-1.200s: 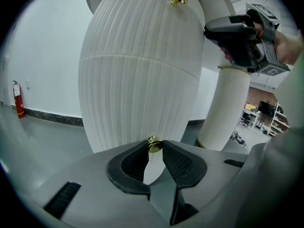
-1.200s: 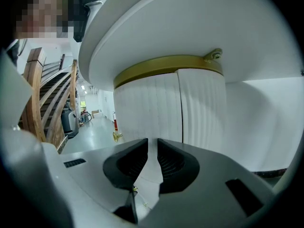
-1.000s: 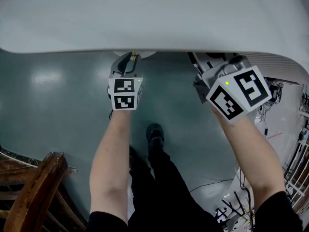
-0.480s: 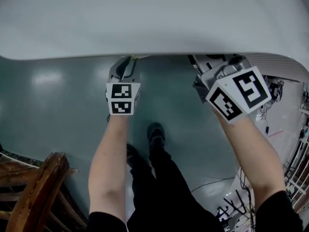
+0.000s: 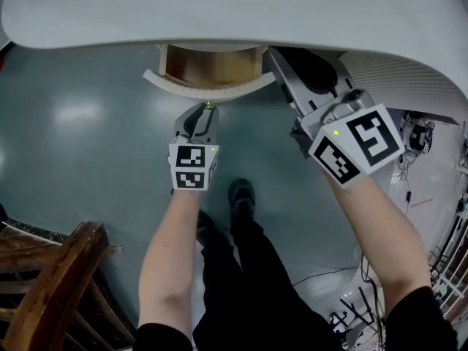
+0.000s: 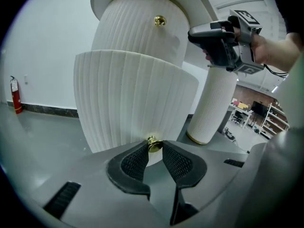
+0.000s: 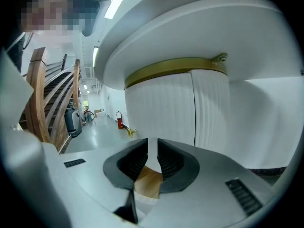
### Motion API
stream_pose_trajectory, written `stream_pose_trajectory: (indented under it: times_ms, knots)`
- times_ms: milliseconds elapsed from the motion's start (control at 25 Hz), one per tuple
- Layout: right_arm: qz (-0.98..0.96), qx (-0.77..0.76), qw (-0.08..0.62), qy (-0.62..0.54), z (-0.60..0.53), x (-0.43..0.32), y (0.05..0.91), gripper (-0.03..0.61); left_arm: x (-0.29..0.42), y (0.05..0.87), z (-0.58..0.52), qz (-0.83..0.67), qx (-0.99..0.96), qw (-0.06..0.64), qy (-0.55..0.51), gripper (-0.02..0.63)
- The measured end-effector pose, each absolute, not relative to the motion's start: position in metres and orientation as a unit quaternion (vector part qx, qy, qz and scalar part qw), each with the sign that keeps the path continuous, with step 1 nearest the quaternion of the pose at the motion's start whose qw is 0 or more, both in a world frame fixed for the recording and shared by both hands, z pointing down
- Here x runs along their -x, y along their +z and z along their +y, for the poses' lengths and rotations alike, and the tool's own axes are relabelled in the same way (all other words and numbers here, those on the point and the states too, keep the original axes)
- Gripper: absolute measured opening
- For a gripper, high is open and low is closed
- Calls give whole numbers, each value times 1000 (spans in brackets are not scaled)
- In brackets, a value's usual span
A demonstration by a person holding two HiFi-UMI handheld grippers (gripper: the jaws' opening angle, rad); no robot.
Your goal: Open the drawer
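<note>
Above both pairs of fingers spreads a white round tabletop [image 5: 234,13] on a ribbed white body. Behind the left gripper [image 6: 153,151] a wooden chair [image 5: 51,284] stands on the grey-green floor [image 5: 88,159], with the person's dark shoe [image 5: 238,196] beside the forearm. Beyond the left fingers and to their right rises a ribbed white column [image 6: 216,103]. A small red fire extinguisher [image 6: 15,95] stands far off to their left by the wall.

The drawer [image 6: 133,99] stands out from the body under the tabletop, its curved ribbed front directly ahead of the left fingers and its wooden inside showing from above. The left fingers are closed on its brass knob [image 6: 153,144], which sits at their tips. A second brass knob [image 6: 159,20] sits on the body above the drawer.

The right gripper [image 7: 152,152] hangs just right of the drawer, under the tabletop's edge. Its fingers are slightly apart and grip nothing; the ribbed body shows through the gap.
</note>
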State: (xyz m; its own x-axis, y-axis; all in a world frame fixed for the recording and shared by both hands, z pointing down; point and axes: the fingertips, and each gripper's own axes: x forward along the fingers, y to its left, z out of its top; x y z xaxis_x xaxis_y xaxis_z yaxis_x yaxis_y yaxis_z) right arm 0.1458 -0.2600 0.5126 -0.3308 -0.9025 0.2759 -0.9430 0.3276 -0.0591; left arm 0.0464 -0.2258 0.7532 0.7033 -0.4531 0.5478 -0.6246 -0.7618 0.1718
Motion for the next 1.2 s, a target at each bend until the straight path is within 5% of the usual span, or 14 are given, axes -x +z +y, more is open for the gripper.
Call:
stream_pose_trajectory:
  times_ms: [1200]
  knots:
    - [-811,-555,95,161,-169,-54,509,20,26,774,-95,-259,-882,227,322,100]
